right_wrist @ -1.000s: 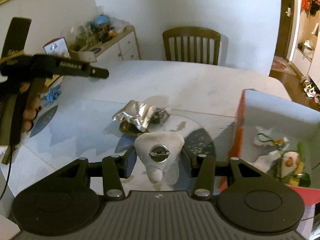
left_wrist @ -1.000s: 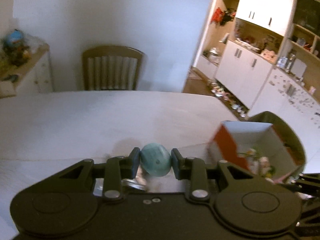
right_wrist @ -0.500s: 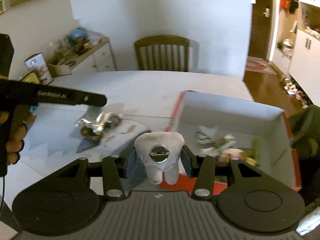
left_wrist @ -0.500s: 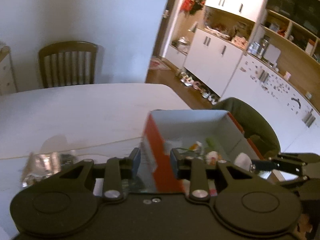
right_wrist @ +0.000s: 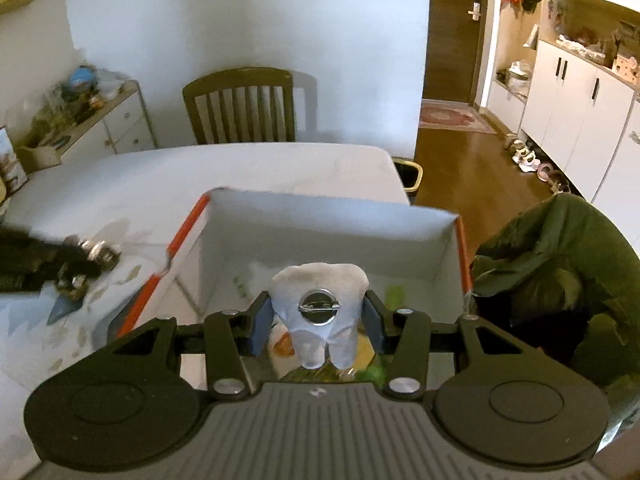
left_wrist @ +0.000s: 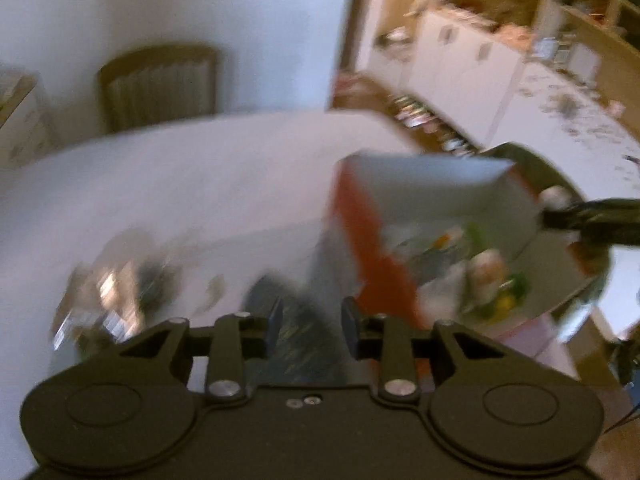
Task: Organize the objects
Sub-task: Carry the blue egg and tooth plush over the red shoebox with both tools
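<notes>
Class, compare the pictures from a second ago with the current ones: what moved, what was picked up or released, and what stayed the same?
The left gripper let go of the teal ball it held a second ago; nothing is between its fingers now, and it has swung back toward the foil wrapper. The right gripper carried the white tooth-shaped plush from above the table to over the orange box. Unchanged: the plush stays clamped, and the box and wrapper stay put.
</notes>
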### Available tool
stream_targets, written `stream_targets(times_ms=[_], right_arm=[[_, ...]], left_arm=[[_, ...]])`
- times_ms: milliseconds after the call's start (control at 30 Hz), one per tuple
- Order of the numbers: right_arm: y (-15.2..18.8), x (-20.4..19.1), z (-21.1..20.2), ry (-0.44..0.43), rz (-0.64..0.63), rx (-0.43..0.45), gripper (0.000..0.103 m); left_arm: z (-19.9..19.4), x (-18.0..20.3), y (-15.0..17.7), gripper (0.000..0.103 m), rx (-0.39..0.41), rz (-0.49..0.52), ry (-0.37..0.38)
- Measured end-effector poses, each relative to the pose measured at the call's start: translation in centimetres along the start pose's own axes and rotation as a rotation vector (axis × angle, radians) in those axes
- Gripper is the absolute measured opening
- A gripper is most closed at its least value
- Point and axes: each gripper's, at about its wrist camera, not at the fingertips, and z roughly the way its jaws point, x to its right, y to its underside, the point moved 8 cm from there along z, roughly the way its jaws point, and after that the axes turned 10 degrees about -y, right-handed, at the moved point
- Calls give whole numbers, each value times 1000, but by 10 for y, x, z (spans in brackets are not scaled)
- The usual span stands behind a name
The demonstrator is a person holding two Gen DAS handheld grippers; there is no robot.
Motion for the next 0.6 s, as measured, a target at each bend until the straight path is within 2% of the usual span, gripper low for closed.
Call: stream_targets(times_ms=[200, 300, 367, 433, 600], right_arm=[[0, 7, 13, -33, 0, -14, 47], [1, 5, 18, -59, -17, -24, 47], [0, 0, 22, -67, -28, -30, 47], [-1, 0, 25, -73, -32, -37, 47], [-5, 3, 34, -78, -44, -47, 47]], left_arm=[[-9, -59, 28, 37, -44, -118, -99], [-19, -86, 48, 44, -86, -153, -132], [-26, -97, 64, 56, -105, -170, -172], [-31, -106, 80, 79, -117, -202, -212], [-30, -102, 117, 85, -163, -194, -223]])
